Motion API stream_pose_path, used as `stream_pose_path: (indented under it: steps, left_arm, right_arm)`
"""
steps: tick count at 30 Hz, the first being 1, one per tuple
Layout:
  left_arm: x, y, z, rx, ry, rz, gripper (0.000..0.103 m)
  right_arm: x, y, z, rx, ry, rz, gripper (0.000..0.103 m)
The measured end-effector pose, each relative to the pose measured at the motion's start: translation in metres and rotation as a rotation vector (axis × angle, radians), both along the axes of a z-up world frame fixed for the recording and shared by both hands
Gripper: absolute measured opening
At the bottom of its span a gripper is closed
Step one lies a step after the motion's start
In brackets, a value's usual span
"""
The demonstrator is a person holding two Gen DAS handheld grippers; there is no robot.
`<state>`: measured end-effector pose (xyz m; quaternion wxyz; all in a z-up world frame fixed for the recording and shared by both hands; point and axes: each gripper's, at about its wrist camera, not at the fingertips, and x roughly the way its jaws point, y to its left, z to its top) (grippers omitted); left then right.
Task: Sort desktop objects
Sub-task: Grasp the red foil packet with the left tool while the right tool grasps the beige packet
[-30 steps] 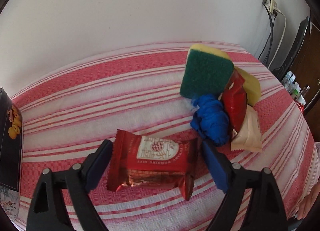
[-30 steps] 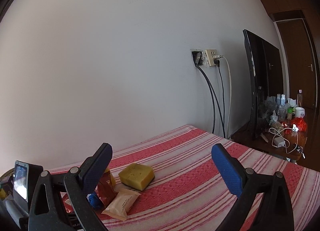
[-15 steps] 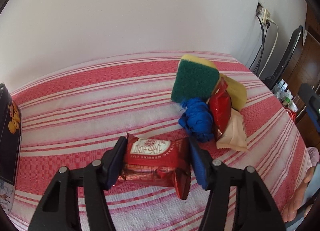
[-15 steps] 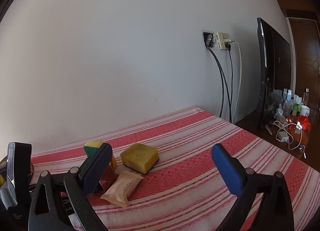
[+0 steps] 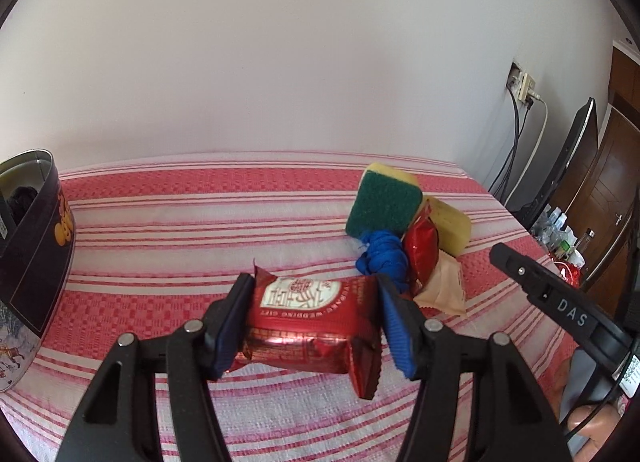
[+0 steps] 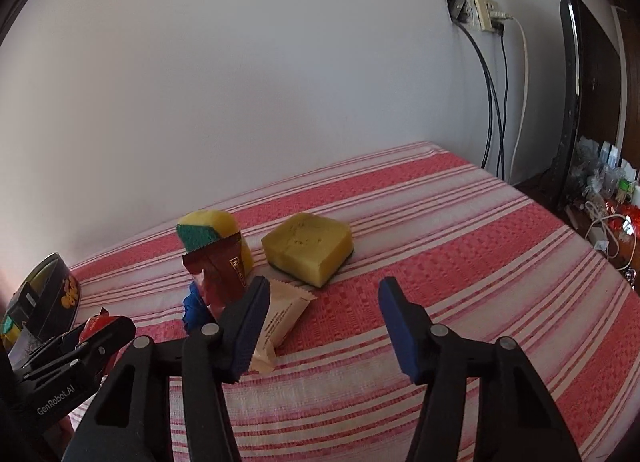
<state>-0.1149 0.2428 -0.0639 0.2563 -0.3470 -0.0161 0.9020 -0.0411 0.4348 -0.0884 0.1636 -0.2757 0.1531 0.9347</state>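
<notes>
My left gripper [image 5: 314,322] is clamped across the ends of the red snack packet [image 5: 308,316], just above the striped worktop [image 5: 160,222]; lift straight, then carry to the tin [image 5: 32,262] at its far left. My right gripper [image 6: 320,326] hangs agape, holding nothing.

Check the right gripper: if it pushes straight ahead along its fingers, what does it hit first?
Probably nothing on the near stretch: the open right gripper points at bare striped cloth. The yellow sponge and beige packet lie left of that line, though depth is uncertain.
</notes>
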Motion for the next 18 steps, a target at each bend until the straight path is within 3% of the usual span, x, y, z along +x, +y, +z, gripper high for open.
stream_pose_path:
  steps: [6,10,14,18]
  left_arm:
    - [-0.002,0.009,0.0,0.008,0.029,0.017,0.061]
    - [-0.004,0.005,0.002,-0.002,0.044,0.043,0.061]
    - [-0.002,0.005,0.007,-0.031,0.112,0.084,0.061]
    - [-0.003,0.003,0.007,-0.029,0.121,0.088,0.061]
  right_arm:
    - [-0.026,-0.014,-0.019,-0.087,-0.115,0.054,0.06]
    - [-0.045,-0.024,-0.023,-0.058,-0.165,0.026,0.059]
    - [-0.068,-0.035,-0.033,-0.046,-0.252,0.029,0.06]
    - [-0.091,-0.055,-0.038,0.072,-0.33,0.006,0.059]
